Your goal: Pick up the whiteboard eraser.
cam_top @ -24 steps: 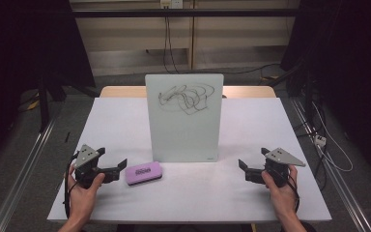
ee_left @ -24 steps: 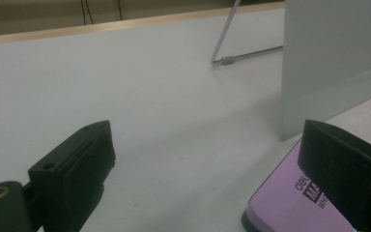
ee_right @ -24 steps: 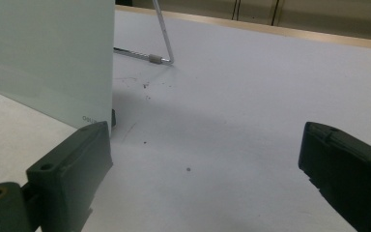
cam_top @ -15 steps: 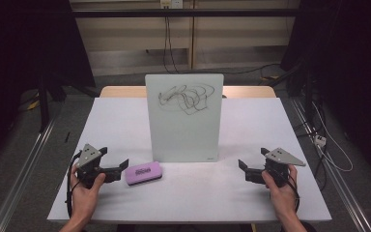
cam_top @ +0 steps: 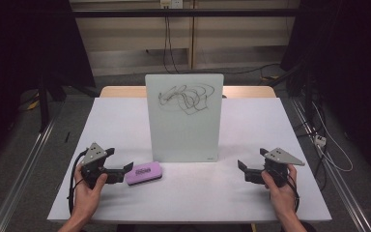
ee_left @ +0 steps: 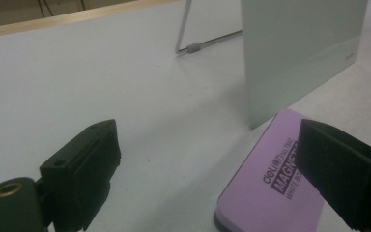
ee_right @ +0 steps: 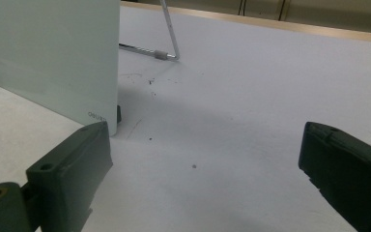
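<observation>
A small glass whiteboard [cam_top: 184, 117] stands upright mid-table on a wire stand, with black scribbles near its top. A purple magnetic eraser [cam_top: 145, 174] lies flat in front of its left corner. My left gripper [cam_top: 124, 171] is open, its tips just left of the eraser; in the left gripper view the eraser [ee_left: 270, 181] lies partly behind the right jaw. My right gripper [cam_top: 241, 170] rests open on the table to the right of the board, holding nothing; the board's lower corner [ee_right: 53, 58] stands beyond its left jaw.
The white table [cam_top: 270, 125] has bare room to either side of the board. The board's wire stand [ee_right: 166, 46] reaches back behind it. A wooden edge [cam_top: 121, 91] runs along the table's far side. Cables lie on the floor at the right [cam_top: 328, 154].
My left gripper has edged right and slightly forward toward the eraser. The right gripper and the board have not moved.
</observation>
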The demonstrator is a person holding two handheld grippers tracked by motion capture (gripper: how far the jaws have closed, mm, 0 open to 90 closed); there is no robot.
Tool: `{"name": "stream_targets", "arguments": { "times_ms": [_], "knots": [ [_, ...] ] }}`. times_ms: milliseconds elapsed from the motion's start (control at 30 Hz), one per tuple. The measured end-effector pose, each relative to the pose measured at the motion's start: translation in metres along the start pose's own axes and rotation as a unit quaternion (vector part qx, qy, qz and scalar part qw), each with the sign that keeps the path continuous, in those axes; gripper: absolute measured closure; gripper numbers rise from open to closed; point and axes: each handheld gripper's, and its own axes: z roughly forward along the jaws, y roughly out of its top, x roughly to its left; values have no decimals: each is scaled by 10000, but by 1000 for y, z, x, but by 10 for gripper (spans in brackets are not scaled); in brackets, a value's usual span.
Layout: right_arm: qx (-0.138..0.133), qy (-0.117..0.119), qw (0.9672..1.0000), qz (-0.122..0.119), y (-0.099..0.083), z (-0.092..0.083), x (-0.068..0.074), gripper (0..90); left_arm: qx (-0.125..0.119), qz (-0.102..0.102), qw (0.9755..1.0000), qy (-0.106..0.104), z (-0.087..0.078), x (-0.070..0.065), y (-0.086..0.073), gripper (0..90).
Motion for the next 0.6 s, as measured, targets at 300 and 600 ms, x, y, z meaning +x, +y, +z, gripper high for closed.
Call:
{"name": "stream_targets", "arguments": {
  "times_ms": [300,600],
  "knots": [
    [14,64,10000,-18,0,0,1,50,181,297,9992,-219,0,-7,7,83],
    [34,83,9999,-56,0,0,3,51,367,509,9963,-587,1,-9,16,64]
  ]
}}
